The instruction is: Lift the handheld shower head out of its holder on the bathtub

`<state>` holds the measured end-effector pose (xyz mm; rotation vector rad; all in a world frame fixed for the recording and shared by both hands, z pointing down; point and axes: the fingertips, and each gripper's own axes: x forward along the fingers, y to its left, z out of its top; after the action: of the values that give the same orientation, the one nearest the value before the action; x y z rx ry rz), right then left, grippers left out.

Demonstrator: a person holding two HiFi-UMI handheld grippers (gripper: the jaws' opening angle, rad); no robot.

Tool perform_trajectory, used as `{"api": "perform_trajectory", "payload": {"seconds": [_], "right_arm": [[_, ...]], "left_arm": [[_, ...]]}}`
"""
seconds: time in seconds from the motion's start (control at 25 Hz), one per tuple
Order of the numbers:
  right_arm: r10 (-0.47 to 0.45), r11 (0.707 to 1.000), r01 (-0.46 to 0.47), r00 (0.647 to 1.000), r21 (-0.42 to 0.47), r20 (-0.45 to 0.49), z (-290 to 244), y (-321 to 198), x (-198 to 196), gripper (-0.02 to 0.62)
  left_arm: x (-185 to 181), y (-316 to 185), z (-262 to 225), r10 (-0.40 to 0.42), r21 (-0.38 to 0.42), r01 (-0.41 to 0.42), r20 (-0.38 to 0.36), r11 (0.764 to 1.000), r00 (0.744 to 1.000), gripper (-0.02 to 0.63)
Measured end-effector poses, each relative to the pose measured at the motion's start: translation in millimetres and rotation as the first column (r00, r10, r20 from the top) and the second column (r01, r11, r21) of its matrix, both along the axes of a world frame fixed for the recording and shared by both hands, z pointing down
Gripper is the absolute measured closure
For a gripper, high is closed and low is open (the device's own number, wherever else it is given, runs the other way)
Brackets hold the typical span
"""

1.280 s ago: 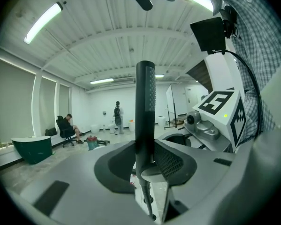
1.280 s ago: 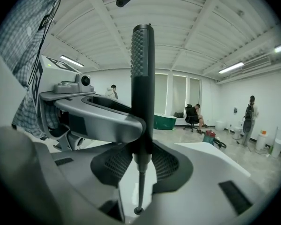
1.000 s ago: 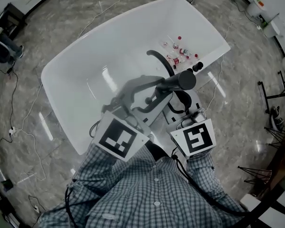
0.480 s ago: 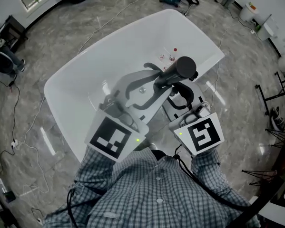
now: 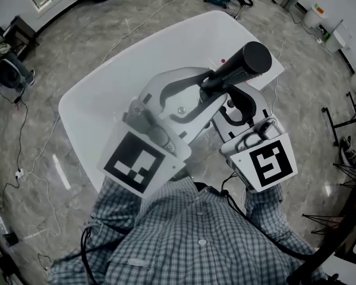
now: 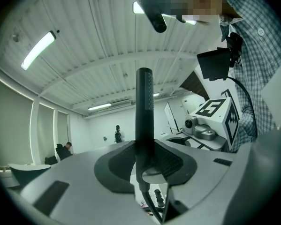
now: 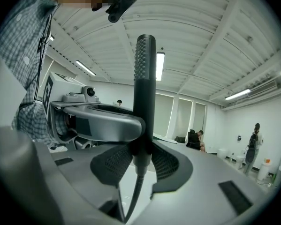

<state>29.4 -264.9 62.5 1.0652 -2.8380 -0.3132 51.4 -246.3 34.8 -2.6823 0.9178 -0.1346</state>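
White bathtub is seen from above, set slantwise on a grey marbled floor; it is taken as the reference for every place below. Black shower head is held up over the bathtub's right end, tilted, with its round end raised toward the head camera and its lower part dropping toward the rim there. Left gripper is pinched on the shower head partway down the stem: in the left gripper view the stem stands upright between the two ribbed pads, both pressed against it, with the gripper closed round it. Right gripper is clamped on the same stem just below the left one, on the side away from the bathtub's middle; in the right gripper view the pads are squeezed against the stem at the jaw centre, and a jaw of the left gripper is seen crossing in front of it. A dark hose hangs from the stem's lower end, down toward the bathtub. The holder on the rim is hidden behind the grippers. Both gripper cameras are pointed upward at a ribbed ceiling. Thin cables lie on the floor beside the bathtub's left end. A checked shirt fills the foreground, nearer than the bathtub.
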Motion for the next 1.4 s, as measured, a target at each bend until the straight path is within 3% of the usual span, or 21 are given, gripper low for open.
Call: {"api": "perform_trajectory", "payload": {"seconds": [0.24, 0.44, 1.16, 1.4], "right_arm": [[0.011, 1.000, -0.011, 1.000, 0.027, 0.014, -3.7, -0.1, -1.1, 0.476], [0.023, 1.000, -0.023, 1.000, -0.008, 0.008, 4.1, -0.9, 1.6, 0.476], [0.019, 1.000, -0.019, 0.999, 0.000, 0.034, 0.9, -1.0, 0.5, 0.476], [0.012, 1.000, -0.012, 1.000, 0.014, 0.024, 0.3, 1.7, -8.2, 0.476]], "left_arm": [[-0.9, 0.2, -1.0, -0.007, 0.001, 0.007, 0.014, 1.000, 1.000, 0.480], [0.2, -0.6, 2.7, -0.007, -0.004, 0.007, 0.014, 1.000, 1.000, 0.480], [0.8, -1.4, 2.2, -0.010, -0.013, 0.011, 0.018, 1.000, 1.000, 0.480], [-6.5, 2.5, 2.9, 0.003, -0.003, -0.003, 0.048, 1.000, 0.999, 0.480]]}}
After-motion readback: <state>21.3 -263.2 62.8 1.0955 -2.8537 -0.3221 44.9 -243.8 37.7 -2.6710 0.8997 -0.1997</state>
